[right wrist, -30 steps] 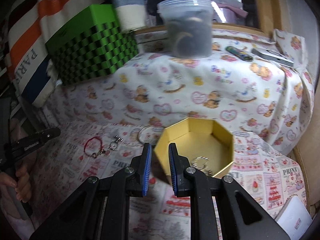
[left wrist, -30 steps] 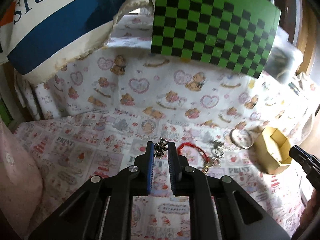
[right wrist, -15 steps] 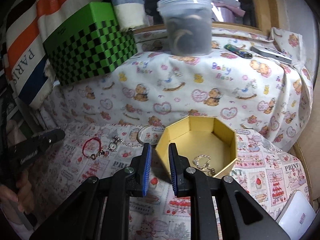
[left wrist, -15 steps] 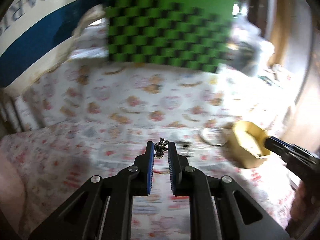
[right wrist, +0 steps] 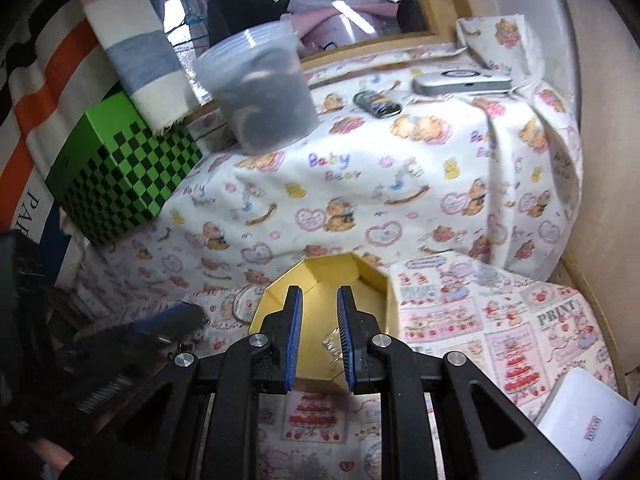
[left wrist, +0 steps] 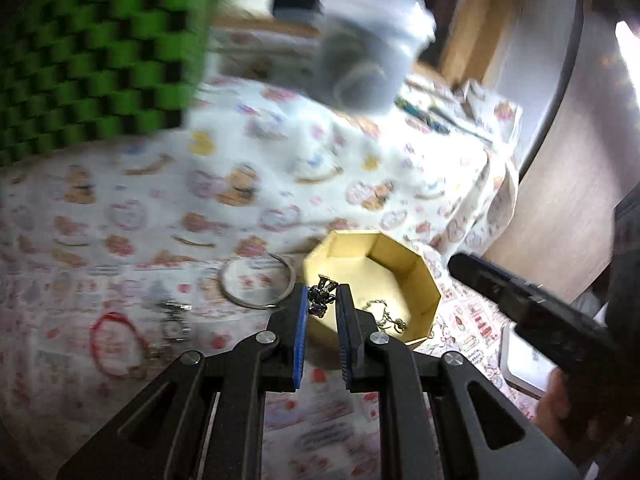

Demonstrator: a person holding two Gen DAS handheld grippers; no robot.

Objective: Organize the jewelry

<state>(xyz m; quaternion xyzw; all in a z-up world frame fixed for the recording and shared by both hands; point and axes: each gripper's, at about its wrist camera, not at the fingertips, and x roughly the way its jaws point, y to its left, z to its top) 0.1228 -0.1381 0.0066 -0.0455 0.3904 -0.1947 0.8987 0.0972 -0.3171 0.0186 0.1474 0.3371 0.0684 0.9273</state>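
My left gripper [left wrist: 323, 305] is shut on a small dark metal trinket [left wrist: 322, 299] and holds it over the near left rim of the yellow octagonal box [left wrist: 424, 280]. A silver chain [left wrist: 386, 316] lies inside the box. A silver bangle [left wrist: 258, 282], a small silver piece [left wrist: 174, 318] and a red cord bracelet [left wrist: 114, 338] lie on the cloth to the left. My right gripper [right wrist: 319, 322] is open and empty, hovering at the near rim of the yellow box [right wrist: 352, 276]. The left gripper's tip [right wrist: 176, 320] shows blurred at the left of the right wrist view.
A green checkered box [right wrist: 120, 184] and a clear plastic tub [right wrist: 264, 96] stand on the raised ledge behind. A lighter [right wrist: 378, 102] and a silver device [right wrist: 462, 82] lie there too. A white card [right wrist: 584, 428] lies at the front right. The right gripper [left wrist: 532, 312] reaches in from the right.
My left gripper has swung right with the trinket, from above the red bracelet to the yellow box's rim. My right gripper has moved closer to the box.
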